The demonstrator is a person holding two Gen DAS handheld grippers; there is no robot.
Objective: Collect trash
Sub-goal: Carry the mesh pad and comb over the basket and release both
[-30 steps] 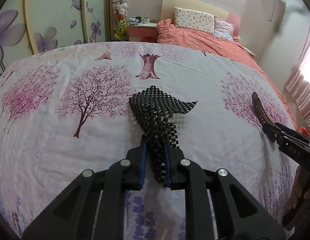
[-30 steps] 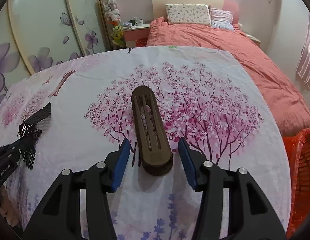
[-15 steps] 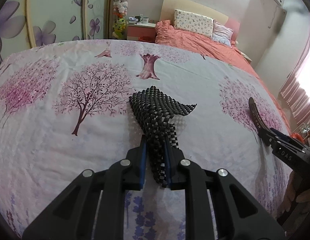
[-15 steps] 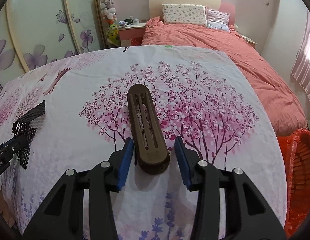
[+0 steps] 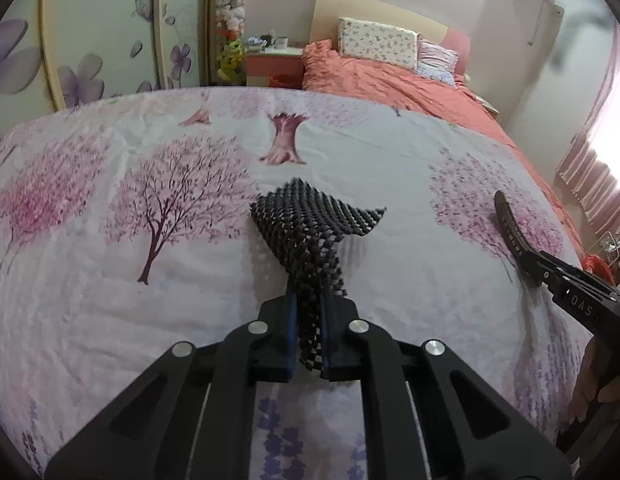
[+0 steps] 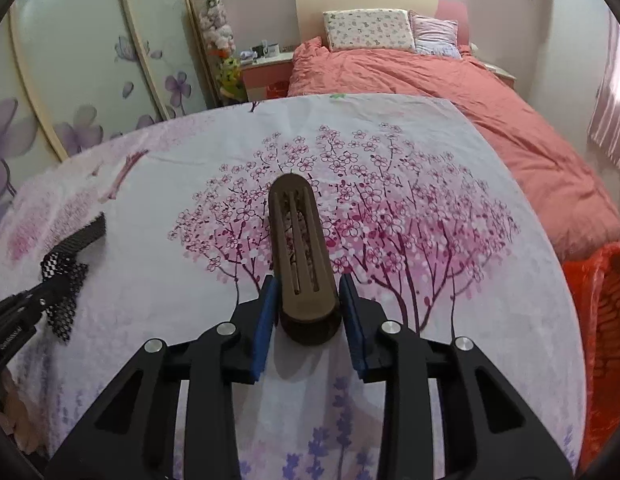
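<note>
On a table draped in a cherry-blossom cloth (image 6: 390,152), the left gripper (image 5: 309,332) has its fingers pinched tight on a piece of black mesh (image 5: 310,232), which fans out over the cloth. The right gripper (image 6: 308,316) has its blue-padded fingers (image 6: 266,320) closed against both sides of a brown slotted object (image 6: 300,252) lying near the table's middle. By the right edge stands an orange basket (image 6: 602,320); beyond the far edge, a coral-covered bed (image 6: 450,84).

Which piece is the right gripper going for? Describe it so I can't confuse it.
Start from the blossom-tree sheet covering the table in front of the bed. On the big pink tree lies a brown slotted oblong piece, its near end between the right gripper pads. Unlike the floppy black mesh scrap, it is rigid and rounded.
</note>
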